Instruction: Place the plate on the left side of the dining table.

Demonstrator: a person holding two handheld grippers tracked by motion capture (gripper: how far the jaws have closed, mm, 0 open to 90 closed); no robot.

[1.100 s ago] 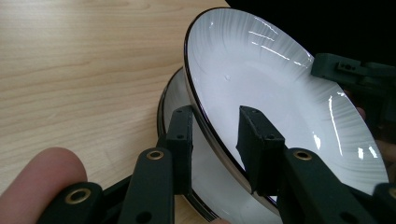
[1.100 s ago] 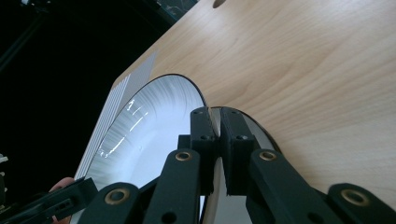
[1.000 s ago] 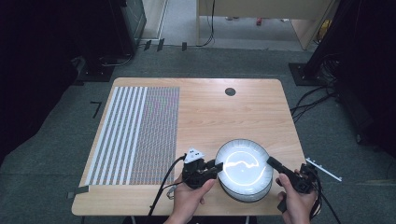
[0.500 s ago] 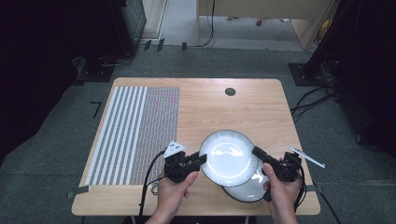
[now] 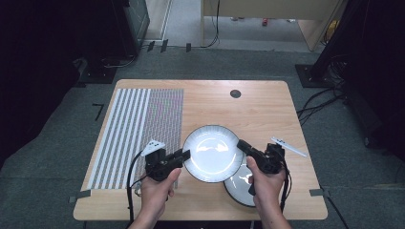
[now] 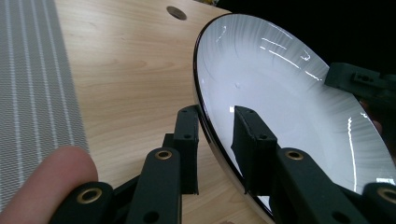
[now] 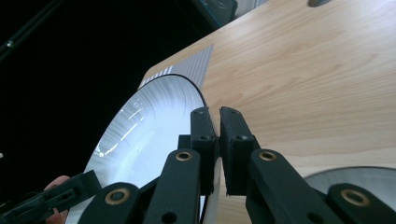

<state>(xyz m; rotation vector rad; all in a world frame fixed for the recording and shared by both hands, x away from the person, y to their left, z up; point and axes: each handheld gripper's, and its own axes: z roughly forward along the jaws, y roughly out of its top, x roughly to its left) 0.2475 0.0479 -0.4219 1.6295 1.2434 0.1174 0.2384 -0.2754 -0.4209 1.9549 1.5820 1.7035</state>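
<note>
Gripping the unmarked white plate [image 5: 213, 153], left gripper [image 5: 184, 155] and right gripper [image 5: 240, 144] fingers clamp its rim.

Top plate up and off the stack!

We've lifted the upper plate [image 5: 213, 153] clear of the lower plate [image 5: 241, 185] and carried it leftward, our left gripper [image 5: 183, 155] and right gripper [image 5: 241, 145] travelling with it on opposite rims; the left jaws have just been closing on the rim between them.
</note>
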